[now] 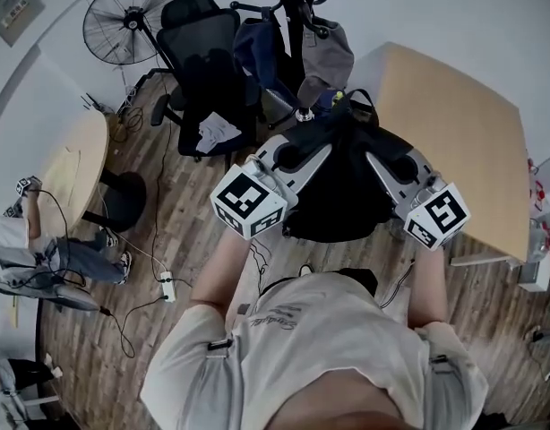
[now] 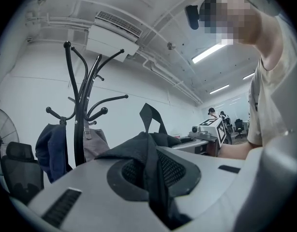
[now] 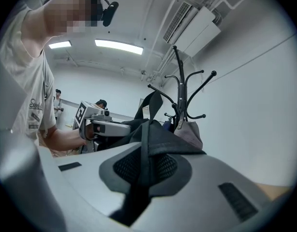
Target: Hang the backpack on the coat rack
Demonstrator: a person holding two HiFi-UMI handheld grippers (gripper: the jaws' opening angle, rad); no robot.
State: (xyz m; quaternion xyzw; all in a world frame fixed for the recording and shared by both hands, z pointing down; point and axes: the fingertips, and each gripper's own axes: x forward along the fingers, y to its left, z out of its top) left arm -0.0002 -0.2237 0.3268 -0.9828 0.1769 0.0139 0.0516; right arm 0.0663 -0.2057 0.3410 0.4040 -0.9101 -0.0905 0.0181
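The black backpack (image 1: 342, 186) hangs in the air between my two grippers, just short of the black coat rack (image 1: 293, 7). My left gripper (image 1: 295, 157) is shut on a fold of its top at the left side. On the right side my right gripper (image 1: 390, 159) is shut on it the same way. In the left gripper view, black fabric (image 2: 139, 146) is pinched in the left gripper (image 2: 153, 170), the carry loop (image 2: 151, 116) stands up, and the rack (image 2: 80, 124) rises behind. In the right gripper view the right gripper (image 3: 147, 166) clamps backpack fabric (image 3: 160, 139) before the rack (image 3: 183, 95).
A dark blue jacket (image 1: 257, 52) and a grey bag (image 1: 327, 56) hang on the rack. A black office chair (image 1: 203, 61) and a fan (image 1: 123, 16) stand to its left, a wooden table (image 1: 454, 141) to its right. A seated person (image 1: 24, 240) and floor cables (image 1: 167, 285) are at left.
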